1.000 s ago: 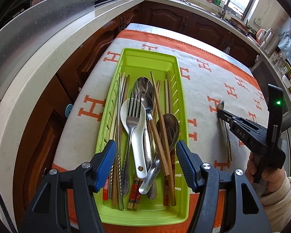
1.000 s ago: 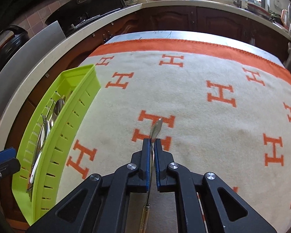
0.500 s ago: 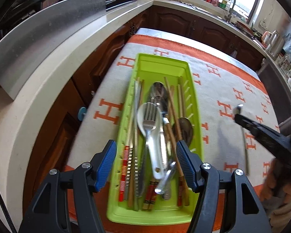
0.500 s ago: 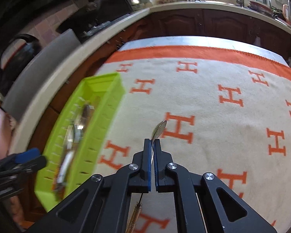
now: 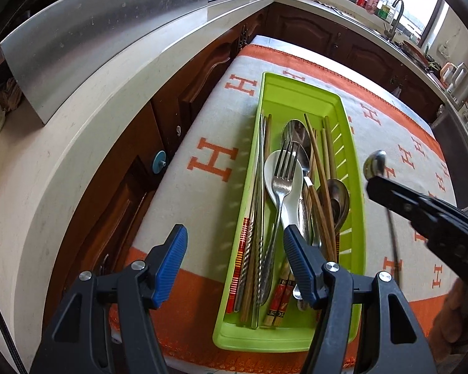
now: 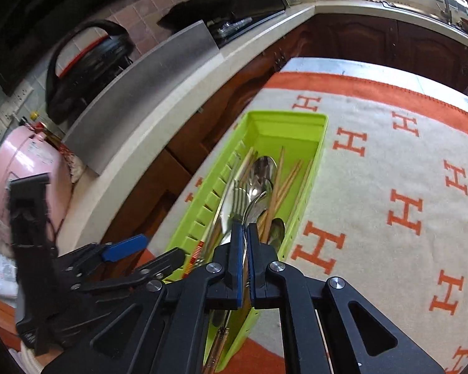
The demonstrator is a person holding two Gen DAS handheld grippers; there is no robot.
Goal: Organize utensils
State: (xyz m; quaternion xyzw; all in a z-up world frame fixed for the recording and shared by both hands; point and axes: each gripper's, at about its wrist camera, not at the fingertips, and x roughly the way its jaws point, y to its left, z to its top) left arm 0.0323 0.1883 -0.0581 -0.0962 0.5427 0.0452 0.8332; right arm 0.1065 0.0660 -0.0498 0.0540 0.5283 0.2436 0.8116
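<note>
A lime green utensil tray [image 5: 291, 92] [image 6: 316, 159] lies on the table and holds chopsticks, metal spoons, a fork [image 5: 282, 177] and a white spoon [image 5: 288, 205]. My right gripper [image 6: 245, 232] is shut on a metal spoon [image 6: 259, 193] whose bowl hangs over the tray; in the left wrist view that spoon [image 5: 375, 163] is just right of the tray, above the cloth. My left gripper [image 5: 234, 251] is open and empty, above the tray's near left side.
The table is covered by a white cloth with orange H marks [image 5: 213, 162] [image 6: 405, 212]. A pale countertop [image 5: 78, 143] with a steel panel [image 5: 109, 31] runs along the left. Dark wood cabinets stand behind. A pink appliance [image 6: 21, 168] sits far left.
My right gripper has lifted the spoon off the cloth and carried it left to the tray. My left gripper has drifted left, staying open.
</note>
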